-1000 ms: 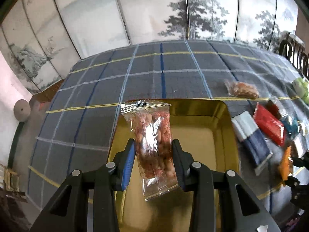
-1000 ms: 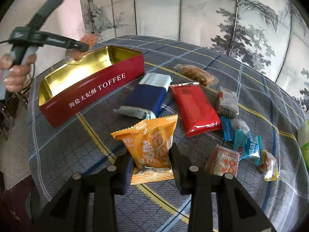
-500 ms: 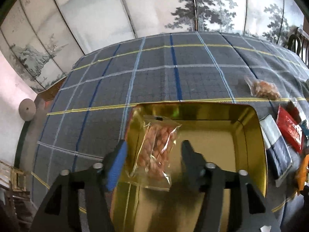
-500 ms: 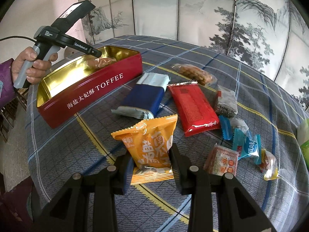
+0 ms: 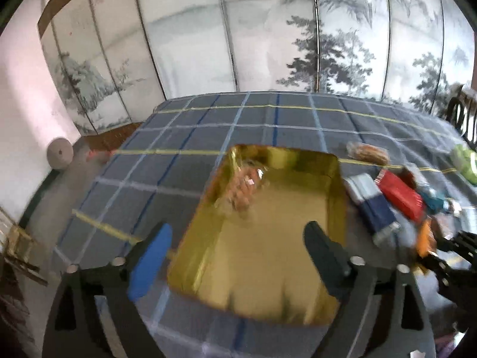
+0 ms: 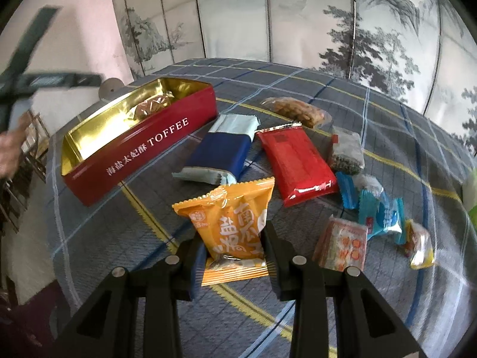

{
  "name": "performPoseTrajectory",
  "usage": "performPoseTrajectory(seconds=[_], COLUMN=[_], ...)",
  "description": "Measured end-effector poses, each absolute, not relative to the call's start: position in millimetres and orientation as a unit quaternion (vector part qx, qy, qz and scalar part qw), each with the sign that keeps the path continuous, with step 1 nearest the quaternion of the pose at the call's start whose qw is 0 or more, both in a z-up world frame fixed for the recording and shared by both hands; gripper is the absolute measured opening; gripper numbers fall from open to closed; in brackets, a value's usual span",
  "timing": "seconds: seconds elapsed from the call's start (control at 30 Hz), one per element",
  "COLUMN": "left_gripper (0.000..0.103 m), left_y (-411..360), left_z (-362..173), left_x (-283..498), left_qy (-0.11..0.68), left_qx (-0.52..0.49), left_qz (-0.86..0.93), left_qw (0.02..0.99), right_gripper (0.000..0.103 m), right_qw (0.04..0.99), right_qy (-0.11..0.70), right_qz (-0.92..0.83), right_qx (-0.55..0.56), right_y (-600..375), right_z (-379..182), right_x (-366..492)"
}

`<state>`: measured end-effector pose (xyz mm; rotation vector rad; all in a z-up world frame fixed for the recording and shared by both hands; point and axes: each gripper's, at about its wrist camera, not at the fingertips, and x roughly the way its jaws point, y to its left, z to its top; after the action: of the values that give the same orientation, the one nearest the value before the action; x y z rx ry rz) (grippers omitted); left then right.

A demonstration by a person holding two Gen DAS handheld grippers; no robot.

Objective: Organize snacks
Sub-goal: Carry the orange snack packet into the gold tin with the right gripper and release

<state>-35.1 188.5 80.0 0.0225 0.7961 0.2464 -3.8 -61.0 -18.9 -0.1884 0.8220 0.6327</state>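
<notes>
1. Left gripper [image 5: 235, 247]: jaws spread wide, just been opening, nothing btwn them. It hangs over the near end of the toffee tin [image 6: 89, 179]; pic is motion-blurred.
2. Clear bag of peanuts [image 5: 243, 186] lies inside the tin, at its far end by the left wall, apart from the gripper.
3. Right gripper [image 6: 235, 249]: jaws pinching the lower part of an orange snack packet [image 6: 232, 223], packet upright-ish, tilted back, above the plaid tablecloth [image 6: 328, 71].
4. Tin is red outside w/ "TOFFEE" lettering, gold inside, open.
5. Just right of the tin on the cloth: navy-and-pale packet [image 6: 222, 152], then red packet [image 6: 296, 164] beside it.
6. Further right: second peanut bag [image 6: 298, 112], dark seed bag [image 6: 347, 152], blue candy wrappers [image 6: 380, 211], sm. clear orange-print packet [image 6: 342, 244].
7. A hand [image 6: 10, 149] shows at the left edge of the right wrist view, blurred.
</notes>
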Motion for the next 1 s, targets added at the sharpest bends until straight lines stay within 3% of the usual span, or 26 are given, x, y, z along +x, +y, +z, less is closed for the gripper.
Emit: performPoseTrajectory(seconds=[0.17,0.27,0.5,1.0], left_gripper=[0.093,0.099,0.102,0.102], left_y=[186.8,183.7,196.9,226.9], left_z=[83.1,83.8,98.6,77.6], left_x=[-73.3,-86.9,-114.6,-117.2], left_qy=[0.393,0.395,0.356,0.348], left_qx=[-0.042,-0.055,-0.104,-0.111], left_qz=[0.122,0.122,0.117,0.136], left_qw=[0.91,0.909,0.921,0.921], right_gripper=[0.035,0.035,0.035,0.035], right_qw=[0.864,0.859,0.813,0.789], right_qy=[0.383,0.374,0.363,0.458], right_qz=[0.319,0.346,0.454,0.398], right_qx=[-0.068,-0.052,-0.037,-0.09], right_y=[-56.4,-44.3,37.2,155.8], right_z=[1.8,21.6,74.2,19.8], right_x=[-12.3,-8.3,15.9,93.1])
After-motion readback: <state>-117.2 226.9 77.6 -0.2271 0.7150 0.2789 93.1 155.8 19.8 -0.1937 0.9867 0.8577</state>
